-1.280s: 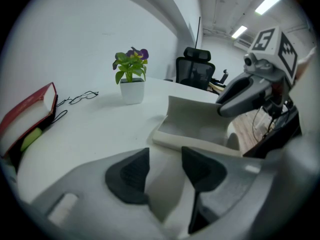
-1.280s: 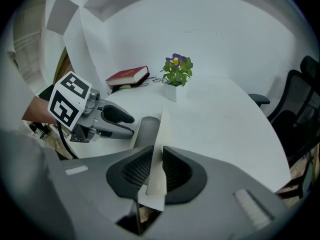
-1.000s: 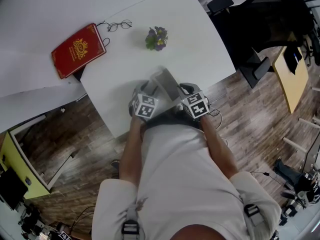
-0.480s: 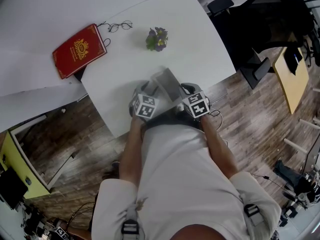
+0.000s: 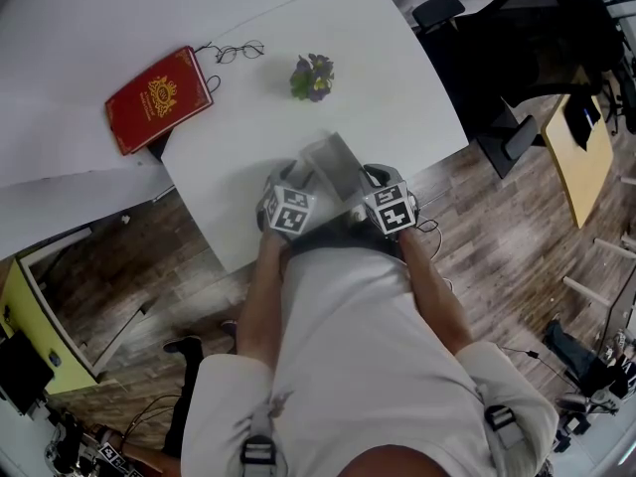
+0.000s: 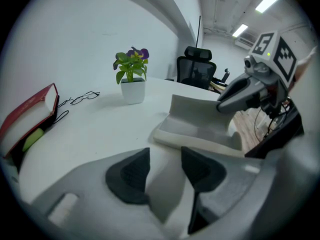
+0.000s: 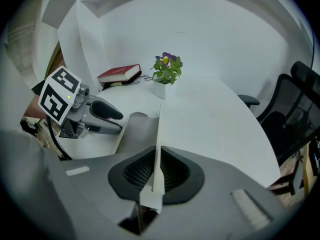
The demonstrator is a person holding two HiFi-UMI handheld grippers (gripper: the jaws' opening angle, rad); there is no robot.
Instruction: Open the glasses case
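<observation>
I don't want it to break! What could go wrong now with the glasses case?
The right gripper pinches only the thin lid edge of the glasses case, so the lid might slip out or bend. The case also sits near the table edge, so a hard tug could slide it off.

From overhead we look steeply down on the tabletop (image 5: 397, 97). Cameras on the left claw (image 6: 165, 156) and right claw (image 7: 156, 169) skim it closely. All three share the plant (image 5: 312, 76).

l gripper (image 6: 164, 165) and r gripper (image 7: 156, 170) side by side, tilted down, jaws clamped.
</observation>
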